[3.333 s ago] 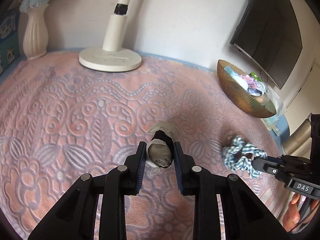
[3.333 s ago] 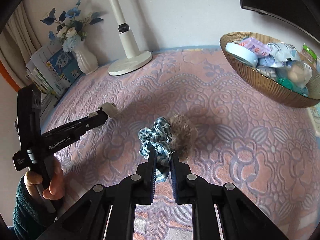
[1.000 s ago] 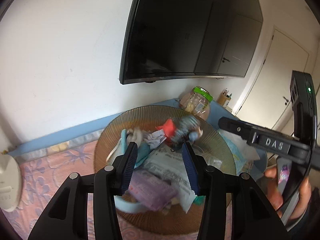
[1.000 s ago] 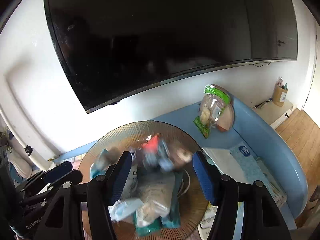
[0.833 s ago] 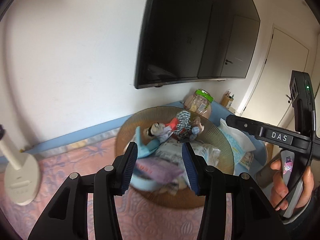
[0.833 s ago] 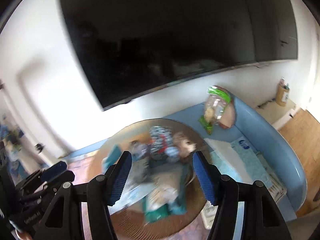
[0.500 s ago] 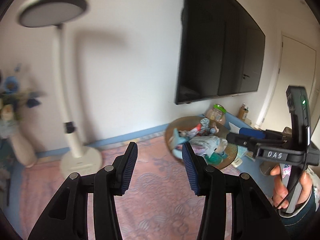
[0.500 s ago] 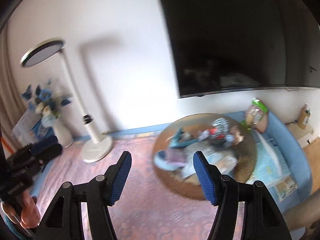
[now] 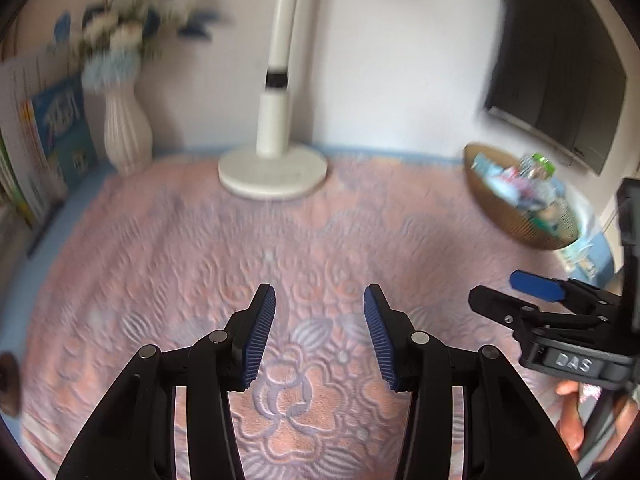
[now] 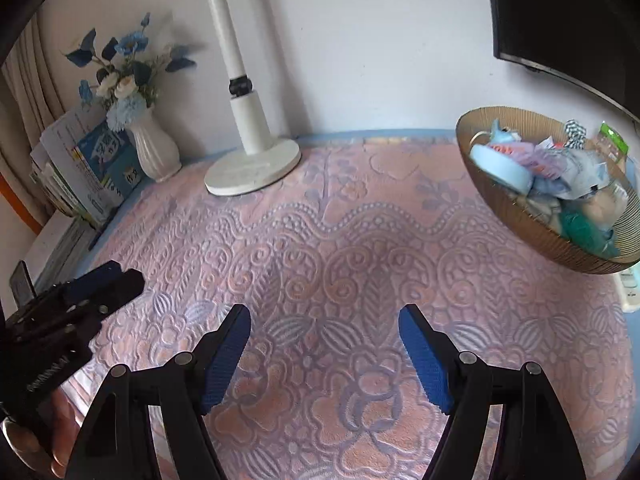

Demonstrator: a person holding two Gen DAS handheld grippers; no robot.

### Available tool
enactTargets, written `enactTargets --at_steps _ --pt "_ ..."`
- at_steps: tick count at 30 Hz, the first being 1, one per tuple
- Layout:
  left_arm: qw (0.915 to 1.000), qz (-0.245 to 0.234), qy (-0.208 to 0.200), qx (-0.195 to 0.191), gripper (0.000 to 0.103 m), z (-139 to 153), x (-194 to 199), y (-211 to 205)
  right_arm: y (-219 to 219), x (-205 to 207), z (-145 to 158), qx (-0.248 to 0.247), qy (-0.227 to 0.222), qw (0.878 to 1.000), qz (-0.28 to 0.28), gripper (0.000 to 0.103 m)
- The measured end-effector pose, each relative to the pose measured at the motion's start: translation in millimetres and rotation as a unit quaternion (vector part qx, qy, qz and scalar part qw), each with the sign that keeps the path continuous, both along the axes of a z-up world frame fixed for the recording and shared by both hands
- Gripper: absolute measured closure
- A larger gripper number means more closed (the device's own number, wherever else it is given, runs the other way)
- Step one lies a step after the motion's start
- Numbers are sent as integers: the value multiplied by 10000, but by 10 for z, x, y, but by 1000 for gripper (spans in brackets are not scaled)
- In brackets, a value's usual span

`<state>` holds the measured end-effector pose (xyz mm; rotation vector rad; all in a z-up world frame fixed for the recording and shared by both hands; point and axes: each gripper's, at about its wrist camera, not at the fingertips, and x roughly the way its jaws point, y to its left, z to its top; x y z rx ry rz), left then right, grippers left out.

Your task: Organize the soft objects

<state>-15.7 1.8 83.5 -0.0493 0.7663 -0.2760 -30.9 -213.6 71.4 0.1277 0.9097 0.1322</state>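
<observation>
A golden ribbed bowl (image 10: 520,224) stands at the far right of the pink patterned cloth (image 10: 360,248), piled with soft items, among them a checked scrunchie (image 10: 575,131). The bowl also shows in the blurred left wrist view (image 9: 516,224). My left gripper (image 9: 319,312) is open and empty above the cloth. My right gripper (image 10: 325,328) is open and empty above the cloth, to the left of the bowl. Each gripper shows in the other's view: the right one (image 9: 520,292), the left one (image 10: 100,280).
A white lamp base (image 10: 253,170) stands at the back centre. A white vase with blue flowers (image 10: 154,152) and stacked books (image 10: 92,168) are at the back left. A dark screen (image 10: 568,20) hangs on the wall above the bowl.
Both grippers held soft items on the cloth, carried them over the bowl and opened. They have since drawn back and tilted down over the cloth, both empty.
</observation>
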Motion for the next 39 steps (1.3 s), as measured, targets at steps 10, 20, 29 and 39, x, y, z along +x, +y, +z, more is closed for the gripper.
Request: enactTargets --at_steps 10,20,29,39 --pt "9966 588 533 -228 44 -601 275 105 222 276 -478 -875 154 9960 -13 18" --pt "9949 831 420 -377 26 -552 202 218 184 322 -561 -903 320 9952 -175 16" --pt "9927 875 542 -625 26 -613 297 289 151 351 -583 -882 408 9950 -252 7" --pt "9910 878 575 -834 23 -580 303 326 155 331 -574 -918 412 9946 -251 6"
